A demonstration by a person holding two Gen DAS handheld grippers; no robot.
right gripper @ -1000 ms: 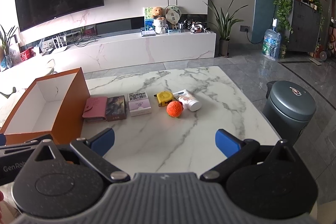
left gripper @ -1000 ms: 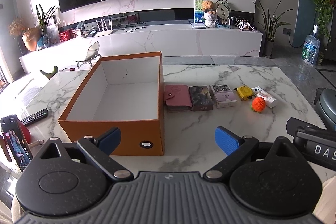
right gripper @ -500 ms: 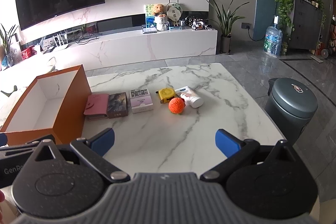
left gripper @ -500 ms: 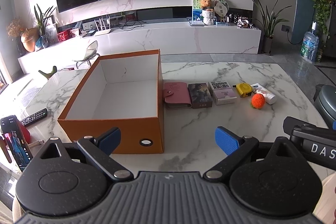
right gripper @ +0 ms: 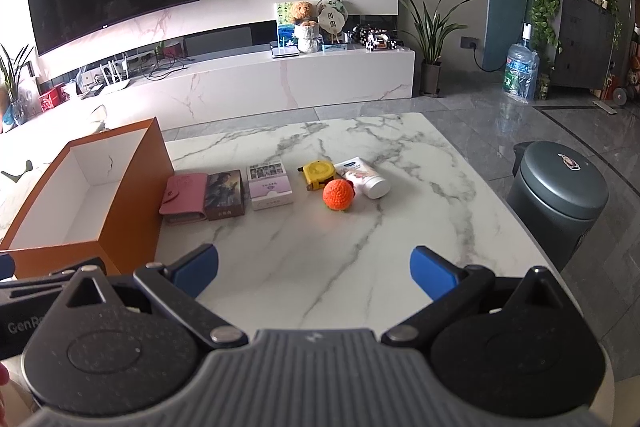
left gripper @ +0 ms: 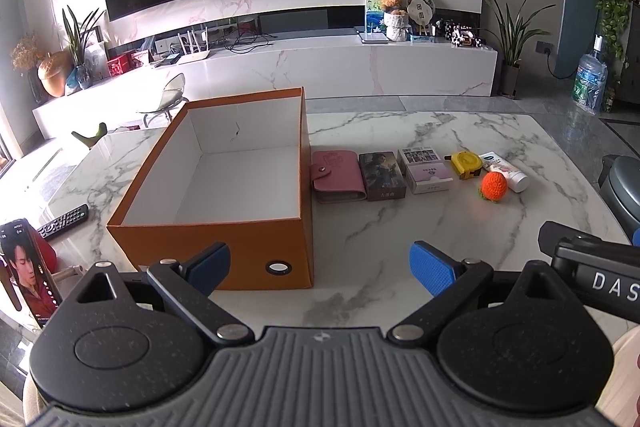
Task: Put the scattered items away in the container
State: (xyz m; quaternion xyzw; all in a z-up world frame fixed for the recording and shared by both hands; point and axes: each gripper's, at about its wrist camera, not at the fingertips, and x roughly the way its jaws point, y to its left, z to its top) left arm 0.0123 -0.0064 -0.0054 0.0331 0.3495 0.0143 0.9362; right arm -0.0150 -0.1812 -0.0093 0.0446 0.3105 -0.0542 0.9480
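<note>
Left wrist view: you are holding left tongs [left gripper: 320, 263] wide apart, gripping nothing. Orange box [left gripper: 224, 255] showing bare white inside. Pink wallet [left gripper: 338, 175], two card boxes lying beside it on counter [left gripper: 400, 227].

Right wrist view: right tongs [right gripper: 314, 267] gaping, carrying nothing. Tape measure [right gripper: 318, 174], orange knitted ball [right gripper: 338, 195], lotion tube [right gripper: 364, 177] sitting outside box; all six items waiting.

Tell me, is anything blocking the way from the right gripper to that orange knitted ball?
Nothing visible does. Bare marble table lies between the open right gripper and the orange ball. The yellow tape measure and white tube sit just behind it.
</note>
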